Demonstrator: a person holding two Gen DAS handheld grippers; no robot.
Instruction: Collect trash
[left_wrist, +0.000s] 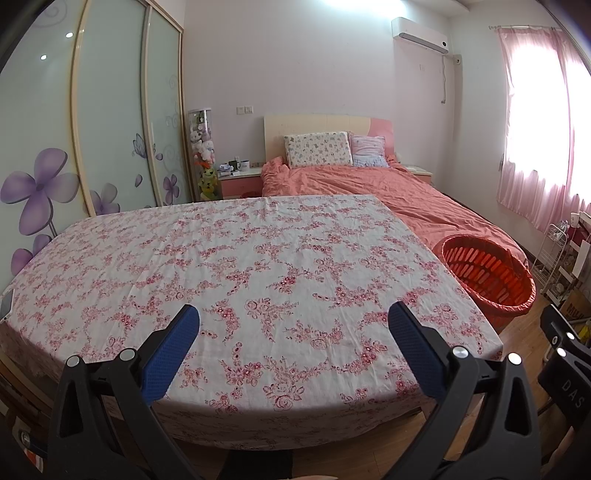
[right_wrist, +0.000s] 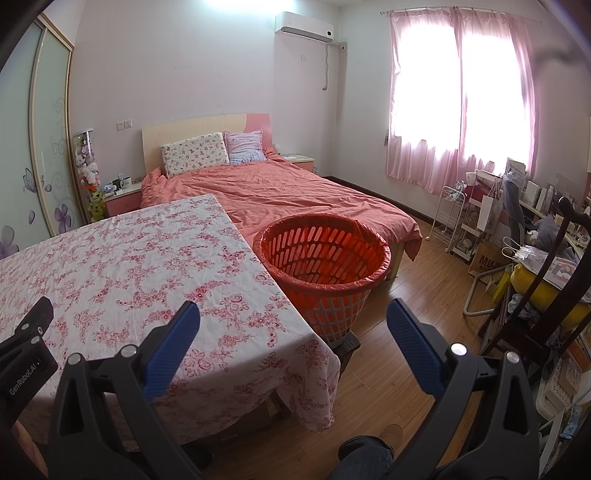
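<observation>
Basket (right_wrist: 325, 258): one, orange plastic w/ slotted walls and a red liner folded over the rim. Stands upright, mouth up, on a low dark stand at the table's far right corner, between table (right_wrist: 122, 258) and bed (right_wrist: 295, 192). It's round, so no long axis across; its axis runs vertical. What's inside, can't tell from here. No loose trash visible on the table top.

Count: 2 grippers, 1 table, 1 bed, 2 pillows (right_wrist: 195, 151), 1 AC unit (right_wrist: 304, 24) high on the wall, 1 window w/ pink curtains (right_wrist: 458, 107).

Left gripper (left_wrist: 293, 325) hangs over the table's near edge, blue pads (left_wrist: 181, 343) spread wide, nothing between them. It faces across the floral cloth toward the bed's headboard. Basket (left_wrist: 487, 273) sits off to its right, past the table corner.

Right gripper (right_wrist: 293, 321) is also spread wide, empty, pointing over the table's right corner w/ the basket just ahead. Its left pad lies over the cloth, right pad over wood floor (right_wrist: 406, 295). Part of the left gripper's body shows at the left edge of the right wrist view.

A person's knee (right_wrist: 365, 458) in dark trousers shows low between the fingers.
</observation>
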